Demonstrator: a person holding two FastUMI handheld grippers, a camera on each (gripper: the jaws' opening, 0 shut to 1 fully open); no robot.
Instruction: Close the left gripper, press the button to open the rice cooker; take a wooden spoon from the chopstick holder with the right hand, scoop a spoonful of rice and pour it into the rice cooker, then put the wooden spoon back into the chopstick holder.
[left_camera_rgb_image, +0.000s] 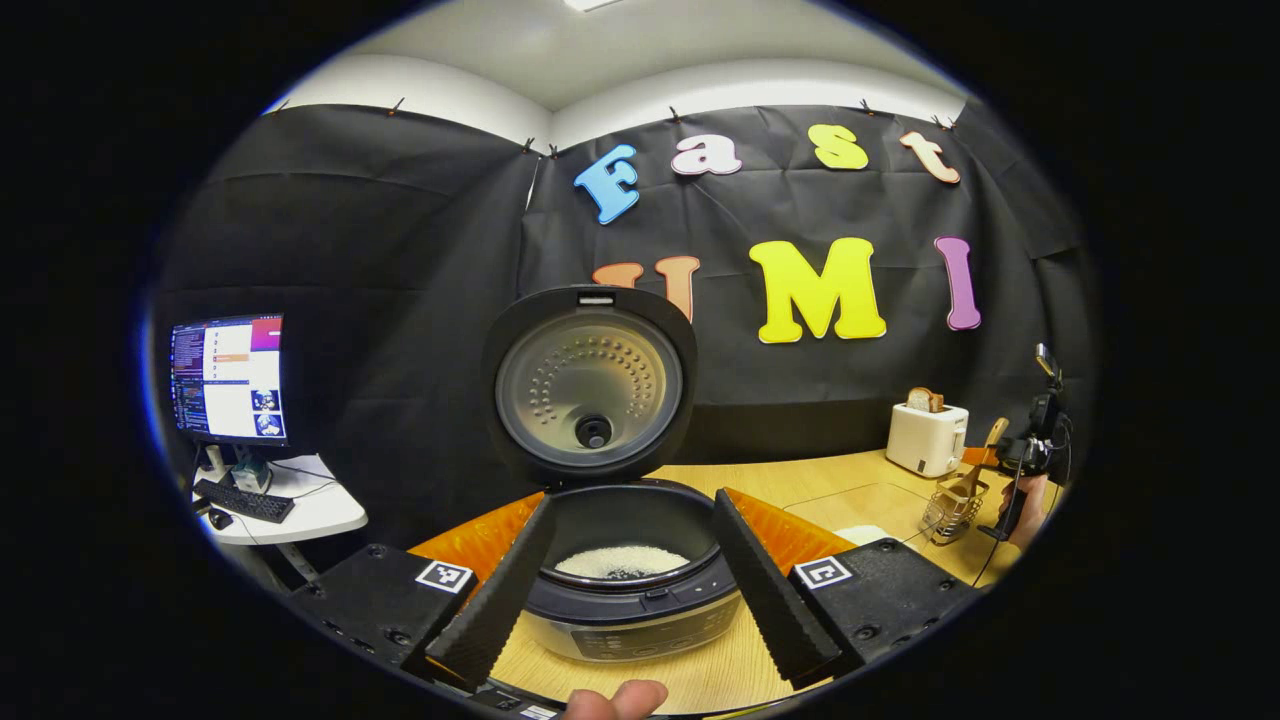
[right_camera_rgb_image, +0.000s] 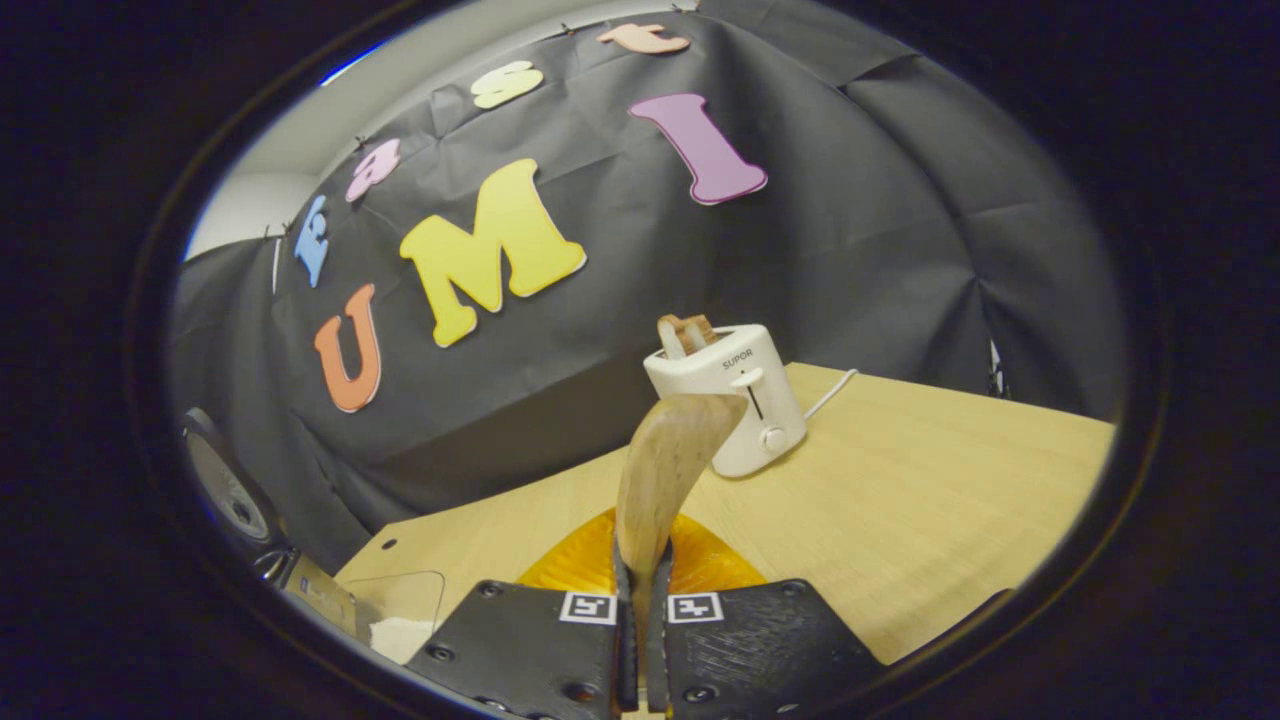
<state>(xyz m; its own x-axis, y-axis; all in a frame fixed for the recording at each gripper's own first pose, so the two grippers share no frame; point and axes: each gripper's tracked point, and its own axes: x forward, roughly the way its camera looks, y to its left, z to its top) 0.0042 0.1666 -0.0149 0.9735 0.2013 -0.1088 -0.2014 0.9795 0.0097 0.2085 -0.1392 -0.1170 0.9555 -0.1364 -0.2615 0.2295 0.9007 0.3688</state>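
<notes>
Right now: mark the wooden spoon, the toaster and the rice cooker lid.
wooden spoon (right_camera_rgb_image: 662, 470), right gripper view, on its bowl above the fingers.
toaster (right_camera_rgb_image: 745, 400), right gripper view, on its white front face.
rice cooker lid (left_camera_rgb_image: 590, 382), left gripper view, on its metal inner plate.

White two-slot toaster (right_camera_rgb_image: 738, 405) holding bread slices (right_camera_rgb_image: 685, 333), standing on the wooden table (right_camera_rgb_image: 930, 510). Monitor (left_camera_rgb_image: 228, 378) and black keyboard (left_camera_rgb_image: 243, 500) on a small white side desk (left_camera_rgb_image: 310, 510).
</notes>
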